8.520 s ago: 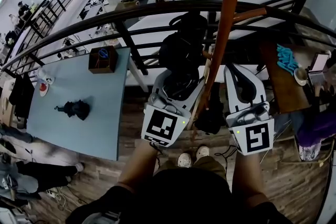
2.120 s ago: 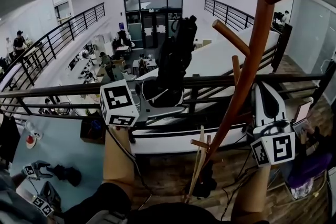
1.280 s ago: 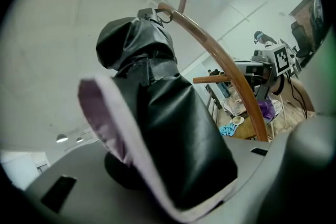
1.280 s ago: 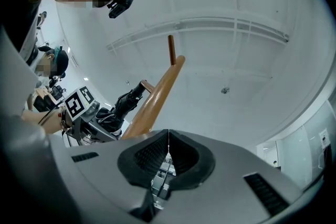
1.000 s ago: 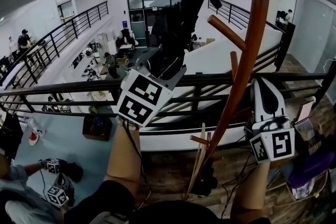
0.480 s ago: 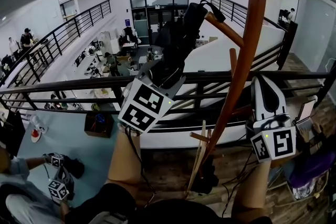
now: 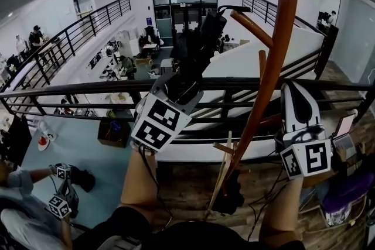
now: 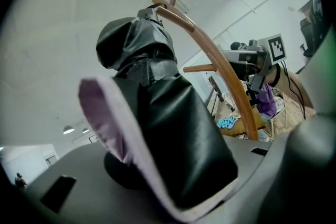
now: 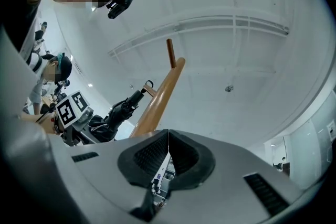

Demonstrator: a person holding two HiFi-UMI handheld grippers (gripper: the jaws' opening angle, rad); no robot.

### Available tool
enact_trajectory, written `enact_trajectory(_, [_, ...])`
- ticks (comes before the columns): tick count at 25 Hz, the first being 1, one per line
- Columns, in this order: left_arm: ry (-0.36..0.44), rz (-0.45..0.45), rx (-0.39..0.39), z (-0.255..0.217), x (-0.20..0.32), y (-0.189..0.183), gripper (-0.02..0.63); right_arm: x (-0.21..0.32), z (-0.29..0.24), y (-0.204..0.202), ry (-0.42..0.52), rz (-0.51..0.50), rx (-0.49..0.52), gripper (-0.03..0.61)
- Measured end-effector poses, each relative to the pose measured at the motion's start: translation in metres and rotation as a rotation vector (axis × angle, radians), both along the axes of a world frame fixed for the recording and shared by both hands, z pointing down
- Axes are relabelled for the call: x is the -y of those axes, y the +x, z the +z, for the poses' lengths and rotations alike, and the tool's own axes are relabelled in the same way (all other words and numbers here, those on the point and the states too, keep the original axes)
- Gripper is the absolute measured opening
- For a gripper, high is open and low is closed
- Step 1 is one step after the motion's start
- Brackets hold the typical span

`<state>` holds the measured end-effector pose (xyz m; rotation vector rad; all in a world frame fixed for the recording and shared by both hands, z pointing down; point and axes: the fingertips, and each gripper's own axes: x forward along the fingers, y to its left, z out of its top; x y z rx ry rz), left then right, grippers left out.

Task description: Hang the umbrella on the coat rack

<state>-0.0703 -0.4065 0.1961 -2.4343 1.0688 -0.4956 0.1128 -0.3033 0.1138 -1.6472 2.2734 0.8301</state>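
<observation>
The folded black umbrella (image 7: 196,50) is clamped in my left gripper (image 7: 183,80), which is shut on its lower body. It points up and to the right. Its strap loop (image 7: 230,9) sits at the tip of a slanted peg (image 7: 253,29) on the brown coat rack (image 7: 274,70); whether the loop is around the peg I cannot tell. In the left gripper view the umbrella (image 8: 168,113) fills the space between the jaws, with the rack (image 8: 226,71) behind. My right gripper (image 7: 292,92) is shut with nothing in it, right of the pole. Its pads (image 9: 160,157) meet.
A black railing (image 7: 88,91) runs across just behind the rack, with an open hall below. On the lower floor are a blue table (image 7: 88,152) with a wooden box (image 7: 114,132), and a person (image 7: 23,225) holding other grippers. The rack's feet (image 7: 225,196) stand near mine.
My left gripper has sunk slightly and the umbrella's top has swung right, bringing the strap loop from above the peg down to its tip. The right gripper has stayed put.
</observation>
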Motion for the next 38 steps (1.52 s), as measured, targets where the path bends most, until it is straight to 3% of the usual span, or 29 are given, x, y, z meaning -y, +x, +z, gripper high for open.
enact_trajectory(15, [0.001, -0.082, 0.049, 0.011, -0.019, -0.014, 0.218, -0.006, -0.008, -0.002, 0.005, -0.033, 0.012, 0.031])
enact_trajectory(27, [0.114, -0.294, 0.138, 0.002, -0.022, -0.045, 0.219, -0.006, -0.006, -0.001, 0.010, -0.042, 0.013, 0.031])
enact_trajectory(38, [0.073, -0.258, 0.184, 0.023, -0.020, -0.028, 0.221, -0.007, -0.011, -0.002, 0.011, -0.047, 0.012, 0.031])
